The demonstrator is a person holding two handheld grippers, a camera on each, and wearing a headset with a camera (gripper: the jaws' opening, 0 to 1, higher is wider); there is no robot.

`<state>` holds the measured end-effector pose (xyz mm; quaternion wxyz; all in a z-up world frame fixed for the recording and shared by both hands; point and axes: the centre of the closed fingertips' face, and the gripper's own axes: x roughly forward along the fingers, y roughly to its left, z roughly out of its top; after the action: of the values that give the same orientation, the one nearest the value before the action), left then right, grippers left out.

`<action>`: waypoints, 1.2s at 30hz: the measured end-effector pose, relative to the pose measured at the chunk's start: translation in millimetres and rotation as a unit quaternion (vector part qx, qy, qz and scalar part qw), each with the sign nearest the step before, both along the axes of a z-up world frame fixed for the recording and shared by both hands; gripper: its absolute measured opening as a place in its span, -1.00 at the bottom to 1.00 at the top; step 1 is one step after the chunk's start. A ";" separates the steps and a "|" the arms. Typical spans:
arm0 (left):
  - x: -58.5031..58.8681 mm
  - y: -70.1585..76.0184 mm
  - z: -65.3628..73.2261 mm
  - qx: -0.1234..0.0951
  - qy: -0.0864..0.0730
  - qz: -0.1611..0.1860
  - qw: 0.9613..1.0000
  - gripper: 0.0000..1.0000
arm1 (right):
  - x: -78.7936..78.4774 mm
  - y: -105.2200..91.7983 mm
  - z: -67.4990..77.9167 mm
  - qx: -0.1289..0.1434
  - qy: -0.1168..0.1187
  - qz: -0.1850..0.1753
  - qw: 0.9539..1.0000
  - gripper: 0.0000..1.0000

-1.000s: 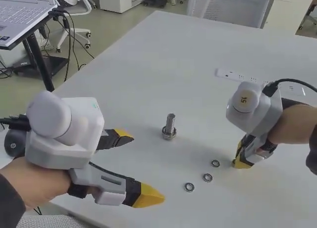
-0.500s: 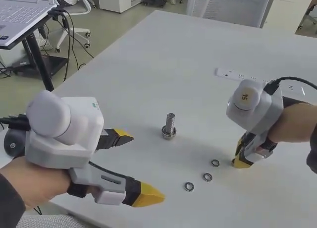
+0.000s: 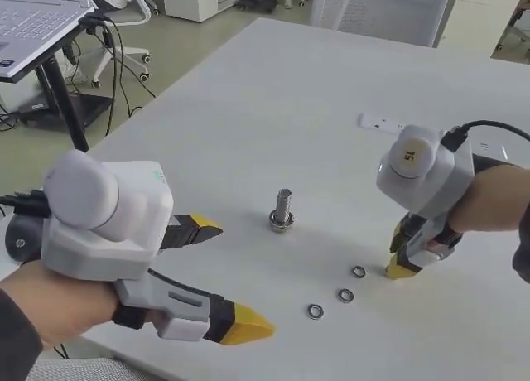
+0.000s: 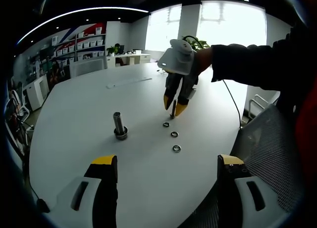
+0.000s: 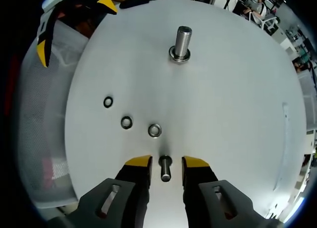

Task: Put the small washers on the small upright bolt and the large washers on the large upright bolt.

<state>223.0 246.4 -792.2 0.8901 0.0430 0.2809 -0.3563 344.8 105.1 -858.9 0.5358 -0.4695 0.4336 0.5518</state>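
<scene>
Three washers point(image 3: 345, 296) lie flat and loose in a short slanting row on the white table point(image 3: 248, 99), apart from one another and much alike in size as far as I can make out. The large bolt point(image 3: 282, 211) stands upright near the table's middle, well apart from the row, with a ring or flange at its foot; which of the two I cannot tell. The right gripper point(image 3: 400, 261) points steeply down at the end of the row on my right-hand side, tips at the table surface. Its own view shows the small bolt point(image 5: 165, 167) standing upright between the yellow fingertips point(image 5: 138, 162), just beside the nearest washer. The jaws are drawn in close on both sides of that bolt, yet a thin strip of table shows on each side of it, so I read them as bracketing it, not pinching it. In the head view the small bolt is hidden behind that gripper. My left gripper point(image 3: 224, 275) hangs low over the near edge of the table, jaws spread wide with nothing between them, aimed toward the large bolt and the washers. A laptop point(image 3: 33, 16) sits on a stand off the table's far left corner.
</scene>
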 end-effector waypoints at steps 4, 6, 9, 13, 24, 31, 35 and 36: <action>-0.1 -0.1 0.3 -0.001 -0.001 0.000 1.000 0.65 | -2.9 3.5 4.3 0.001 -0.001 0.004 1.000 -0.49; 0.1 0.5 0.3 0.000 -0.001 0.001 1.000 0.65 | -3.7 5.0 5.8 0.001 -0.003 0.007 1.000 -0.48; 0.1 0.6 0.6 -0.001 -0.002 0.001 1.000 0.64 | -4.9 8.0 7.9 0.002 -0.005 0.010 1.000 -0.48; 0.5 0.9 1.2 -0.001 -0.003 0.001 1.000 0.64 | -6.1 14.0 10.4 0.003 -0.007 0.017 1.000 -0.48; 0.5 1.2 2.4 -0.002 -0.004 0.002 1.000 0.64 | -9.1 30.1 9.1 0.002 -0.006 0.042 0.999 -0.49; 0.1 1.0 2.9 -0.002 -0.005 0.002 1.000 0.64 | -12.5 37.1 1.0 -0.003 -0.001 0.055 0.998 -0.51; 0.5 0.7 3.3 -0.003 -0.006 0.002 1.000 0.64 | -12.5 38.4 -4.8 -0.009 0.004 0.059 0.998 -0.51; 0.6 0.6 3.4 -0.003 -0.006 0.002 1.000 0.64 | -12.4 38.8 -5.8 -0.009 0.005 0.060 0.998 -0.52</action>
<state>223.6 247.0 -788.7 0.8927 0.0417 0.2747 -0.3547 332.4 143.8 -864.7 0.4956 -0.4969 0.4118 0.5813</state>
